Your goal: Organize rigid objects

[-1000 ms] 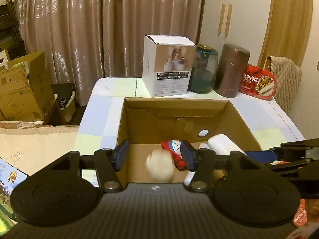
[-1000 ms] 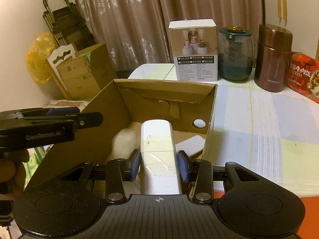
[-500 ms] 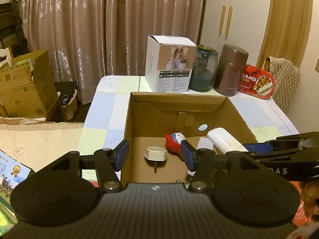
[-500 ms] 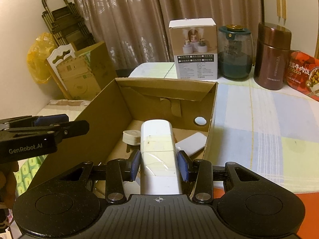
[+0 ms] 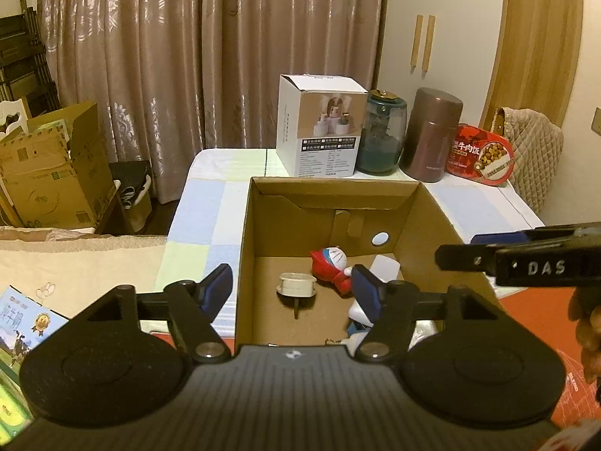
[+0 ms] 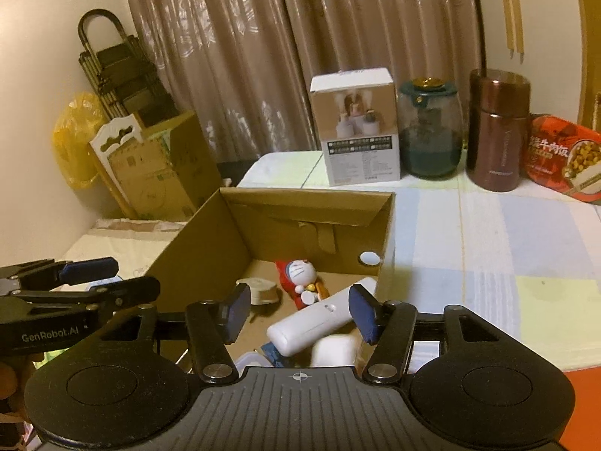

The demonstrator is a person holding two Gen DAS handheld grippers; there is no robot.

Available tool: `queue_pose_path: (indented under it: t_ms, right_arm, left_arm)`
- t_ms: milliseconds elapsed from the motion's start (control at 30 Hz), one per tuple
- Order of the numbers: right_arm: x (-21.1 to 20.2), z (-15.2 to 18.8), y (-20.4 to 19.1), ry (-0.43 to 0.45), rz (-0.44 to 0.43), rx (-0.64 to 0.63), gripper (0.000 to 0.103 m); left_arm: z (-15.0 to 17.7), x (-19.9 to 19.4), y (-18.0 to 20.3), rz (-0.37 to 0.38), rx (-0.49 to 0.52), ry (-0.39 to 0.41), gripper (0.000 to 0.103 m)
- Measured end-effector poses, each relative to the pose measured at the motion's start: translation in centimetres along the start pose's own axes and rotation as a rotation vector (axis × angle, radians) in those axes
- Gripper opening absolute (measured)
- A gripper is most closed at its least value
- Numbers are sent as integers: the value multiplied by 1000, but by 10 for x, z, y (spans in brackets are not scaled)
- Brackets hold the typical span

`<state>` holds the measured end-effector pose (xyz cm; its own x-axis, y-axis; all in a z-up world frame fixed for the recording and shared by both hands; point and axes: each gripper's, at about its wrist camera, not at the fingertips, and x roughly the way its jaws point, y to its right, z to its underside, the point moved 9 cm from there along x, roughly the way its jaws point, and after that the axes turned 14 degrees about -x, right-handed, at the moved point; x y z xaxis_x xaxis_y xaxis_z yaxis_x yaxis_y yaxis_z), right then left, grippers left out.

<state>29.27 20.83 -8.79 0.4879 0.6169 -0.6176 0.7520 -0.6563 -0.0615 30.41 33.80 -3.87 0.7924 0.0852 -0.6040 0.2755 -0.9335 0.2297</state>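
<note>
The open-topped brown cardboard box (image 5: 263, 248) can be entered from above. Its floor is partly taken by a round white plug (image 5: 296, 285), a red-and-white cartoon figurine (image 5: 332, 263) and a white oblong plastic device (image 6: 319, 317).

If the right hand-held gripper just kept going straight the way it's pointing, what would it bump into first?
Probably the long white plastic device lying in the open cardboard box, directly ahead between the right hand-held gripper's open jaws; depth is uncertain.
</note>
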Motion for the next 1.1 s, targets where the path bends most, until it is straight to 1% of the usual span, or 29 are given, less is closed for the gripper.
queue_pose_path:
  t_ms: [200,367,500,633,733,867,1100]
  right_arm:
    - [-42,4,-3,14,9,47,59]
    - [-80,16,-18,9,13,57,68]
    - [-107,31,-31,-19,50,35,74]
    - [-133,49,-42,-45,81,20,76]
    - [-150,63,-51,-58,98,7,79]
    - [-169,78,-58,-65,115,12,84]
    - [-192,99,-65,-86,144,-6,90]
  left_arm:
    - [8,-33,4,3,-7,9,82]
    - [14,-73,10,-4,-7,34,93]
    - [19,-106,14,-34,-6,63,98]
    - [29,-135,13,-72,-20,65,99]
    - [40,-152,15,-90,-14,50,101]
    - [56,-168,17,-122,-6,15,101]
    - [81,-192,25,-104,-35,3,101]
